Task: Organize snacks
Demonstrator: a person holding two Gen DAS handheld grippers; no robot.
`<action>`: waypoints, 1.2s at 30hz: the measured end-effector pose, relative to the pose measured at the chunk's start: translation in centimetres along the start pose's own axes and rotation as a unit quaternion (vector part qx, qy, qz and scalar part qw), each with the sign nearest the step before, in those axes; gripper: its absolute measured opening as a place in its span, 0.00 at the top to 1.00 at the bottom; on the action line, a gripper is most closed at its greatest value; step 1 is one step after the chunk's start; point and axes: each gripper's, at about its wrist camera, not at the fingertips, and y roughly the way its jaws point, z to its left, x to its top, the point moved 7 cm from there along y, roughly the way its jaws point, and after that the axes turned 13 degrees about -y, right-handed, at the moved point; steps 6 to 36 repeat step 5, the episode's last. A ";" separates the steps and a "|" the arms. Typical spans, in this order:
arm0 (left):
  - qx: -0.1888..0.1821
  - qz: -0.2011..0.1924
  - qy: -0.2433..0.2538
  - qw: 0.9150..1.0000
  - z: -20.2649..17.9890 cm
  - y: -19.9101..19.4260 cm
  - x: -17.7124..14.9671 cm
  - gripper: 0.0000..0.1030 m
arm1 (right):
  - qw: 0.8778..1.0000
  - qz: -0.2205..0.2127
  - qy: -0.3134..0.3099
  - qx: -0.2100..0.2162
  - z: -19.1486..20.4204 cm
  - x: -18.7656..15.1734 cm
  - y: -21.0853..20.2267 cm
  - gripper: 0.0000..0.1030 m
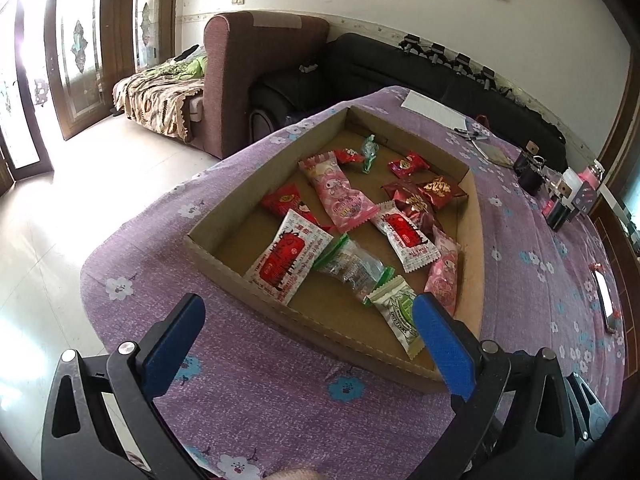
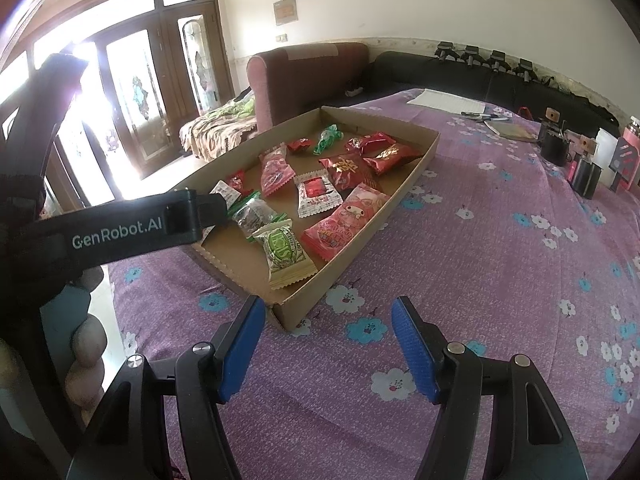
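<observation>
A shallow cardboard tray lies on the purple flowered tablecloth and holds several wrapped snacks. Among them are a pink packet, a white-and-red packet, a green-and-white packet, dark red packets and a small green candy. My left gripper hovers open over the tray's near edge, nothing between its blue pads. My right gripper stands open above the cloth just short of the tray's near corner, empty. The left gripper's black body shows in the right wrist view.
At the table's far right stand dark jars, a pink bottle and small boxes. Paper and pens lie at the far edge. Sofas and glass doors lie beyond. The cloth right of the tray is bare.
</observation>
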 end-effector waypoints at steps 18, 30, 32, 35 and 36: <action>0.001 -0.009 0.008 1.000 -0.3 -0.8 0.3 0.00 | 1.000 -0.007 -0.005 -0.005 -0.3 0.0 -1.0 0.35; 0.001 -0.009 0.008 1.000 -0.3 -0.8 0.3 0.00 | 1.000 -0.007 -0.005 -0.005 -0.3 0.0 -1.0 0.35; 0.001 -0.009 0.008 1.000 -0.3 -0.8 0.3 0.00 | 1.000 -0.007 -0.005 -0.005 -0.3 0.0 -1.0 0.35; 0.001 -0.009 0.008 1.000 -0.3 -0.8 0.3 0.00 | 1.000 -0.007 -0.005 -0.005 -0.3 0.0 -1.0 0.35; 0.001 -0.009 0.008 1.000 -0.3 -0.8 0.3 0.00 | 1.000 -0.007 -0.005 -0.005 -0.3 0.0 -1.0 0.35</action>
